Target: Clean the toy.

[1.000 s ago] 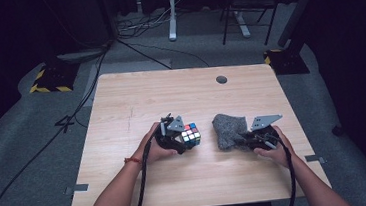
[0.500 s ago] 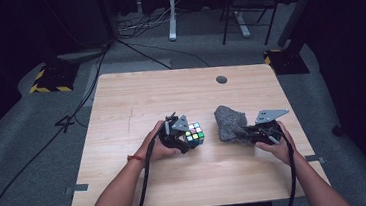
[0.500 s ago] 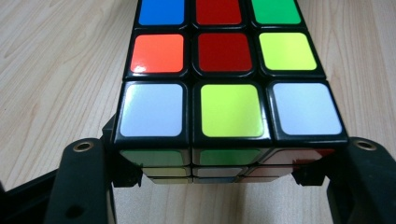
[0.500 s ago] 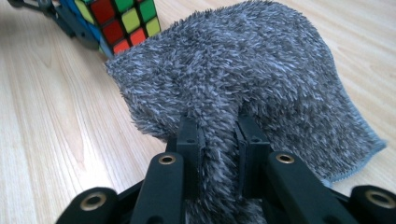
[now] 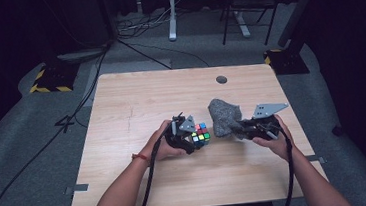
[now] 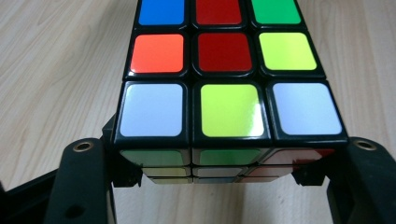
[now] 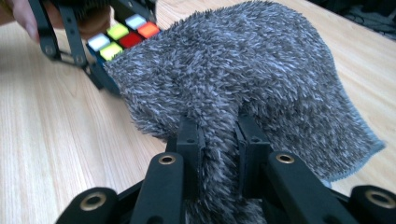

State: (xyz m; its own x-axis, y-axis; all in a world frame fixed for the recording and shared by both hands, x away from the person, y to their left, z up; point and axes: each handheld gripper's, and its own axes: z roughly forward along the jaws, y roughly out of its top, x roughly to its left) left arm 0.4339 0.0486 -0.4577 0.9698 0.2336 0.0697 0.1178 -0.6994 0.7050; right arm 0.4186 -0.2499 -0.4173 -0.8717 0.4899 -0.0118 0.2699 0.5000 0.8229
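a: describe the cube.
b: the puzzle cube (image 6: 224, 79) has black edges and mixed stickers: white, yellow, white in the near row, then orange, red, yellow, then blue, red, green. it sits just above the wooden table (image 5: 136, 102), near the middle, clamped at its two sides by the left gripper (image 5: 190, 136).
a: orientation?
b: top face level. a cube has no long axis.
a: the cloth?
b: the grey shaggy cloth (image 7: 261, 79) is pinched by a gathered fold in the right gripper (image 7: 218, 140), jaws closed on it. it stands up from the jaws and fans out wide, long axis running away from that gripper toward the cube, just beside it.
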